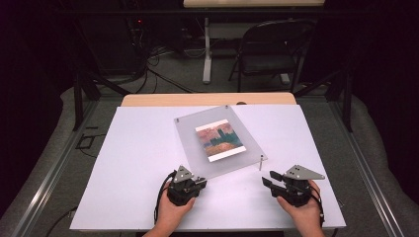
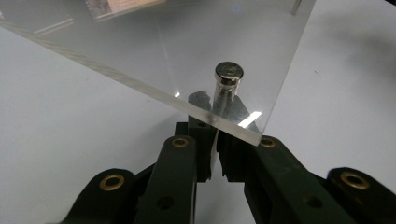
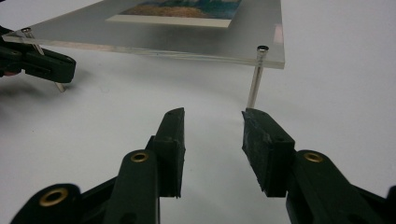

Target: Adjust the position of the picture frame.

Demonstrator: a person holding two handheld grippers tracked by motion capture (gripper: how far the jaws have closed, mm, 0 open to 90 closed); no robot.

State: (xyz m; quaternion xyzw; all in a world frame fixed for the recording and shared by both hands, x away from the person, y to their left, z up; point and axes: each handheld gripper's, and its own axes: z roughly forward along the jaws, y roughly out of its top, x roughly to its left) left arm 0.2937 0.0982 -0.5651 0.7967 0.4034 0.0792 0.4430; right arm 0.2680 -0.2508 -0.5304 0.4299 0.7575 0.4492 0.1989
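A clear acrylic plate [image 1: 190, 133] with a colourful picture [image 1: 220, 139] under it stands raised on thin metal pins over the white board. My left gripper [image 1: 200, 181] is at the plate's near left corner. In the left gripper view its jaws are shut on the pin [image 2: 228, 77] that passes through that corner [image 2: 252, 133]. My right gripper [image 1: 269, 178] lies on the board to the right of the near right pin [image 1: 260, 163]. It is open, with nothing between its jaws [image 3: 212, 128], and that pin [image 3: 256, 79] stands just ahead of the right jaw.
The white board [image 1: 138, 163] covers a wooden table [image 1: 207, 99]. A folding chair [image 1: 272, 47] and another table's leg [image 1: 206, 49] stand beyond the far edge. Metal rails [image 1: 54, 163] run along both sides.
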